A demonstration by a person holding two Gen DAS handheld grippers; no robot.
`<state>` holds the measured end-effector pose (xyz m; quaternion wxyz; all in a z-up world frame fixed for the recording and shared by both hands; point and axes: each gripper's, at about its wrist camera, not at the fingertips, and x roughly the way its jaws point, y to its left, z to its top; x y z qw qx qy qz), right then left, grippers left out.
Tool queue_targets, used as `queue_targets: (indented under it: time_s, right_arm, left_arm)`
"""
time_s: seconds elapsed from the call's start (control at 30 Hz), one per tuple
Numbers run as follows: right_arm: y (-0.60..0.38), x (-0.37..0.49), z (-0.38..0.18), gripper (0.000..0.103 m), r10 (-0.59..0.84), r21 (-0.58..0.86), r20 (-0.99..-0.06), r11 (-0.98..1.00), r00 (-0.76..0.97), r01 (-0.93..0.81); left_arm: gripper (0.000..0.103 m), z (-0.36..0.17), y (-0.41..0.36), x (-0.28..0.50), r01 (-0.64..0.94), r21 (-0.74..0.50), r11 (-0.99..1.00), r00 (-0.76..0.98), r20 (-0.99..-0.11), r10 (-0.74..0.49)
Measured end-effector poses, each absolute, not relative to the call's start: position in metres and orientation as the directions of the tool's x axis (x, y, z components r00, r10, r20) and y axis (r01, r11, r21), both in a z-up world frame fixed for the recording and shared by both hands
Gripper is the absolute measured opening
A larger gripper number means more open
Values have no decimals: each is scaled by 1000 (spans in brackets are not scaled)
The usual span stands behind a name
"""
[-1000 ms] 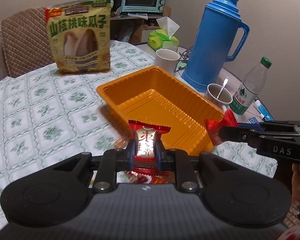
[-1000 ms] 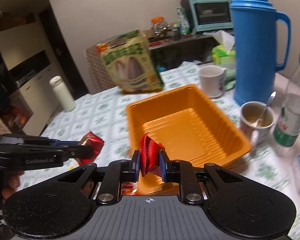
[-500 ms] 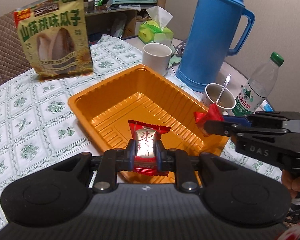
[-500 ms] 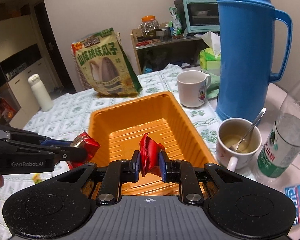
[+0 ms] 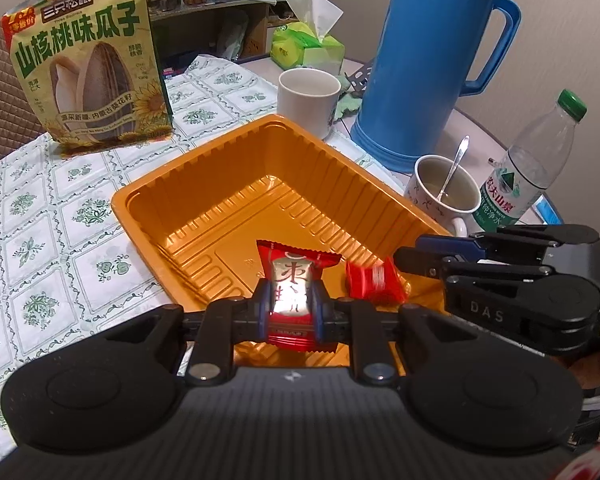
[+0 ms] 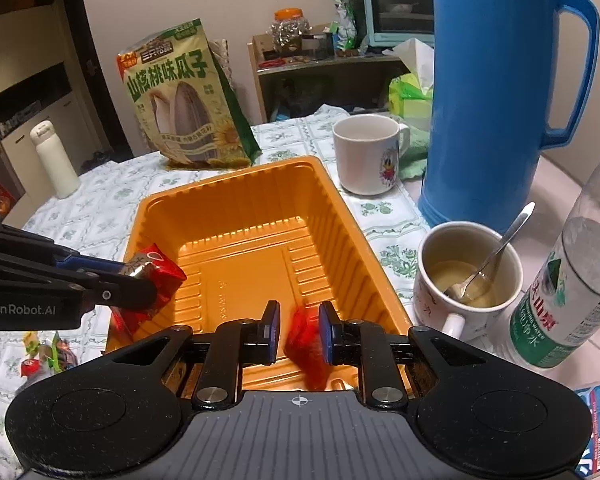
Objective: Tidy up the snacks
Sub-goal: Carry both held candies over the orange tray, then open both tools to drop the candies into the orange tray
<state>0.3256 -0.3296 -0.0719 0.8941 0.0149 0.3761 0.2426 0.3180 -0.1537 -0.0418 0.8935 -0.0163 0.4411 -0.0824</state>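
A: Where's the left gripper (image 5: 290,306)?
B: Clenched on an upright sachet (image 5: 294,280), over the tray's (image 5: 204,184) near end.
A: And the right gripper (image 6: 299,330)?
B: Jaws parted; its red packet (image 6: 306,340) sits loose between them, directly above the tray floor.

The red packet (image 6: 306,342) between the right tool's (image 6: 299,326) parted fingers is motion-blurred.

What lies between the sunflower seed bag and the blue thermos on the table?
A white mug stands between the sunflower seed bag and the blue thermos; the right wrist view shows it best.
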Motion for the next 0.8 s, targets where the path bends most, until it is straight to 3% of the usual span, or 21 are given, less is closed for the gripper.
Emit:
queue_targets:
  time_s: [0.37,0.63,0.8]
  right_arm:
    - [-340,323,-72,37,465,283,-665,881,585,-379]
    - [-344,319,-73,39,471,301,-663,879,581,-370]
    - [-348,315,-72,41,470,311,-657,881,589,-357]
  left_arm:
    - [19,-47,-158,323,132,-103,986,581,-798,-161]
    - [20,-47,-165,323,141,-105,985,586,-793,-168]
    - [26,-45,-162,318,133,-105,986,590,-791,-163]
